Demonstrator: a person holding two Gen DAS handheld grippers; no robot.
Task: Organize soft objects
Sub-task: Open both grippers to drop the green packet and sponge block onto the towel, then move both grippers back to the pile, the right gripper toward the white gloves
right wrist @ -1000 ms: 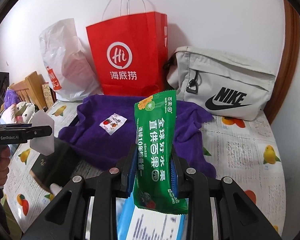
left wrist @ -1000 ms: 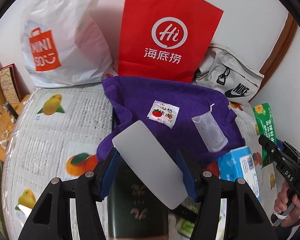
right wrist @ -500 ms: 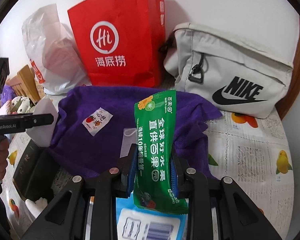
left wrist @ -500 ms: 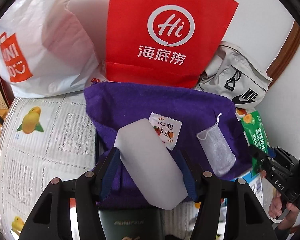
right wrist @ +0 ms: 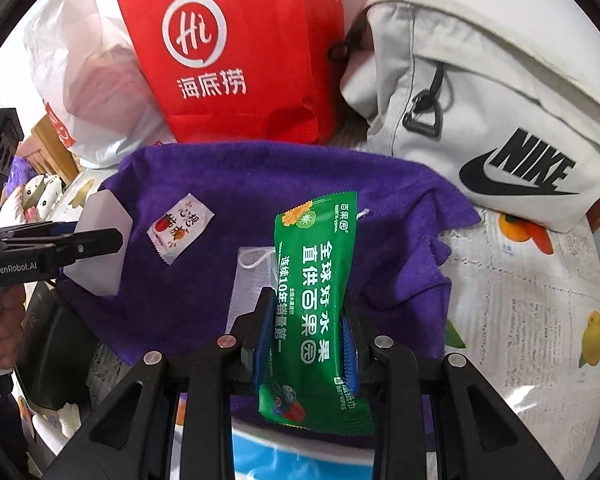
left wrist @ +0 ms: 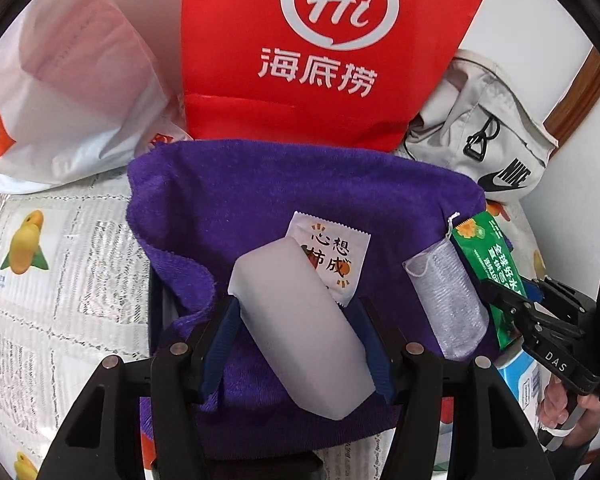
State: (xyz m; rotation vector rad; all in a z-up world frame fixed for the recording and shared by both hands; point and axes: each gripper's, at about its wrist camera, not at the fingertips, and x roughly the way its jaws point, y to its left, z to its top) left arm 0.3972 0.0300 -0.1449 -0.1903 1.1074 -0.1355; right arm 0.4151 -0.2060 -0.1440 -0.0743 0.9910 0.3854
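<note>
A purple towel [left wrist: 300, 188] lies spread on the table, also in the right wrist view [right wrist: 260, 184]. On it lie a small white sachet with red fruit print [left wrist: 334, 258] and a white mesh pouch [left wrist: 446, 300]. My left gripper [left wrist: 300, 320] is shut on a plain white packet [left wrist: 296, 320] and holds it over the towel's near left part. My right gripper [right wrist: 306, 328] is shut on a green wet-wipes packet [right wrist: 314, 300] and holds it upright over the towel's right side, partly hiding the mesh pouch [right wrist: 252, 280].
A red paper bag [left wrist: 320, 52], a white plastic shopping bag [left wrist: 68, 92] and a grey Nike pouch [right wrist: 492, 112] stand along the wall behind the towel. A blue and white box [left wrist: 528, 380] lies near the right gripper. A dark green item [right wrist: 56, 344] lies at the towel's left.
Both grippers have moved forward over the purple towel, each still holding its packet. The bags at the back look larger and closer.
</note>
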